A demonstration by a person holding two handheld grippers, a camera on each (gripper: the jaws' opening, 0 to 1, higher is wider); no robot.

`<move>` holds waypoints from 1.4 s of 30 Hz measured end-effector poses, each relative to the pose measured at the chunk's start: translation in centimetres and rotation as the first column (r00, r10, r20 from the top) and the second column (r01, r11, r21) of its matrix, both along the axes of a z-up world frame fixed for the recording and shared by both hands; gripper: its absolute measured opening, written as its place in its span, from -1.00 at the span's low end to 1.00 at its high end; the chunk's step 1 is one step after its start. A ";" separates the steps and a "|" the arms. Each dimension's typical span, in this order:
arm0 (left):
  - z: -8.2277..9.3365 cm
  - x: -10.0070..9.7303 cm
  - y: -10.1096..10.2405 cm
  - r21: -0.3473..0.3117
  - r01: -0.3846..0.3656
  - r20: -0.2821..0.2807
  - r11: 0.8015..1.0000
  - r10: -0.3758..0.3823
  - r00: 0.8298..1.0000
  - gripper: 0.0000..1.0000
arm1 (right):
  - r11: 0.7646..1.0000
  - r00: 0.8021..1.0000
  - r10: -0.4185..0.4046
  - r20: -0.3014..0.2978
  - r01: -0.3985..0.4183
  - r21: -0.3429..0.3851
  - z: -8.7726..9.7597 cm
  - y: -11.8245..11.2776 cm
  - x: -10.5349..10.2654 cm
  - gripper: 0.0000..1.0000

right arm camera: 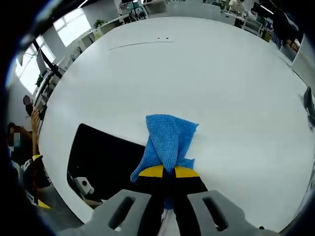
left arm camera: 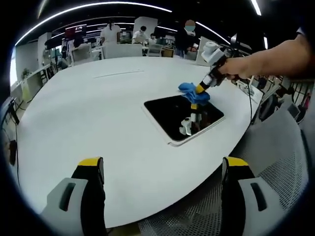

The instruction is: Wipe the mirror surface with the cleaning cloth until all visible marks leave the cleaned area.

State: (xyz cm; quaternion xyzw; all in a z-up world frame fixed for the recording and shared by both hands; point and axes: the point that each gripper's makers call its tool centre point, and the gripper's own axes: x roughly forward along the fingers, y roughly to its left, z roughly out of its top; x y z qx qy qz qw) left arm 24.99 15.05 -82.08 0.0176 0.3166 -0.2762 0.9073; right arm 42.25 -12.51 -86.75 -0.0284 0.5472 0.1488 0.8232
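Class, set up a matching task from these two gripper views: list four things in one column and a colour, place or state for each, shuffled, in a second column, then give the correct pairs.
Column 1
1. cleaning cloth
2. mirror
3. left gripper
4. right gripper

Column 2
A. jaws wide apart, holding nothing
B. blue, hanging over the mirror's edge onto the table
C. lying flat on the white table, dark and reflective
D. jaws closed on the cloth

Pairs: 1-B, 2-C, 3-A, 4-D
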 end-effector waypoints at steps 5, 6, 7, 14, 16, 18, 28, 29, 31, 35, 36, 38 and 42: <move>0.1 0.1 0.0 -0.005 -0.007 0.004 1.000 0.007 1.000 0.98 | 0.999 1.000 -0.003 0.017 0.002 0.041 2.1 -0.5 -1.4 -1.00; 0.1 0.2 0.0 -0.005 -0.007 0.006 1.000 0.007 1.000 0.98 | 0.999 1.000 -0.002 0.025 0.001 0.046 2.5 -0.8 -1.5 -1.00; 0.1 0.2 0.0 -0.005 -0.007 0.008 1.000 0.007 1.000 0.98 | 0.998 0.999 -0.001 0.034 -0.001 0.056 3.0 -1.2 -1.6 -1.00; 0.0 0.2 -0.1 -0.006 -0.001 0.011 1.000 0.001 1.000 0.98 | 0.995 0.999 -0.007 0.045 0.003 0.101 5.8 -4.1 -3.7 -0.99; -0.1 0.1 0.0 -0.004 -0.002 0.008 1.000 0.002 1.000 0.98 | 0.995 0.999 -0.011 0.050 0.006 0.097 5.8 -5.2 -3.7 -0.99; 0.0 0.1 0.0 -0.001 -0.005 0.009 1.000 0.005 1.000 0.98 | 0.993 0.999 -0.018 0.035 0.014 0.119 6.2 -5.9 -4.2 -0.99; -0.1 -0.2 0.4 0.004 -0.021 0.021 1.000 0.021 1.000 0.98 | 0.993 1.000 -0.018 0.011 0.017 0.117 5.8 -7.4 -4.9 -0.99; -0.1 -0.2 0.6 0.007 -0.030 0.023 1.000 0.030 0.999 0.98 | 0.996 1.000 0.011 0.004 -0.011 0.088 4.9 -7.8 -5.0 -0.99; 0.0 0.0 0.8 0.000 -0.043 0.031 0.999 0.043 0.999 0.98 | 0.996 1.000 0.009 -0.023 -0.006 0.093 3.7 -7.9 -5.4 -0.99; 0.3 0.1 0.8 0.014 -0.032 0.064 0.999 0.031 0.997 0.95 | 0.995 0.999 -0.002 -0.042 0.006 0.095 1.8 -8.2 -5.5 -0.99; 0.4 0.2 0.8 0.014 -0.029 0.068 0.999 0.028 0.997 0.95 | 0.995 0.999 -0.003 -0.043 0.007 0.098 1.4 -8.2 -5.5 -0.99; 0.4 0.3 0.6 0.018 -0.019 0.076 1.000 0.017 0.997 0.95 | 0.996 0.999 0.005 -0.049 0.000 0.085 0.3 -8.5 -5.7 -0.98; 0.2 0.2 0.9 0.023 -0.027 0.068 0.999 0.026 0.997 0.96 | 0.995 0.995 0.094 -0.028 -0.094 -0.010 -1.3 -9.9 -6.0 -0.96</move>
